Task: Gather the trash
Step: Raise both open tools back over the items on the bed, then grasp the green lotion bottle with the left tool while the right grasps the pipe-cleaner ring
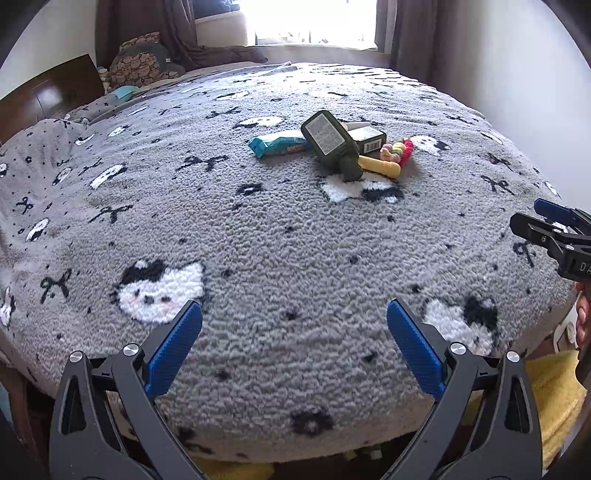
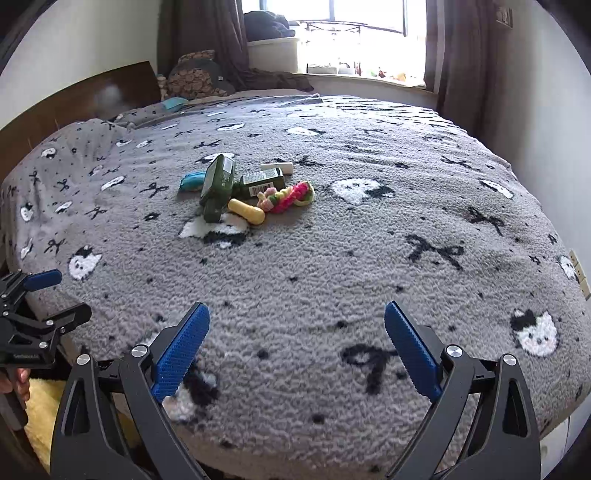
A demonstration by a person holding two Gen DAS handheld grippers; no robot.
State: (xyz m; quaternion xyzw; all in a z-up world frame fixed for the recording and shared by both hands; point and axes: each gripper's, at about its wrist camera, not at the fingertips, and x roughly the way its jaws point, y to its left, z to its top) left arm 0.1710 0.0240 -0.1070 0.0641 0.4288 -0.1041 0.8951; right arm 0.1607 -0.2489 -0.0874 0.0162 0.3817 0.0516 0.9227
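Observation:
A small pile of items lies mid-bed on the grey blanket [image 1: 295,240]: a dark green bottle [image 1: 330,142] with a white label, a second green bottle [image 1: 369,138] behind it, a teal snack wrapper [image 1: 277,144], a yellow tube [image 1: 378,166] and a pink-yellow knitted toy [image 1: 400,147]. The right wrist view shows the same bottle [image 2: 218,186], wrapper [image 2: 192,181], tube [image 2: 246,211], toy [image 2: 291,194] and a white piece [image 2: 277,167]. My left gripper [image 1: 294,310] and right gripper [image 2: 296,312] are both open and empty, over the near bed edge, far from the pile.
The bed's wooden headboard [image 1: 48,92] and pillows [image 1: 140,64] are at the far left. Curtains and a bright window [image 2: 354,22] stand behind. A yellow fluffy cloth [image 1: 554,398] lies below the near bed edge. A white wall runs along the right side.

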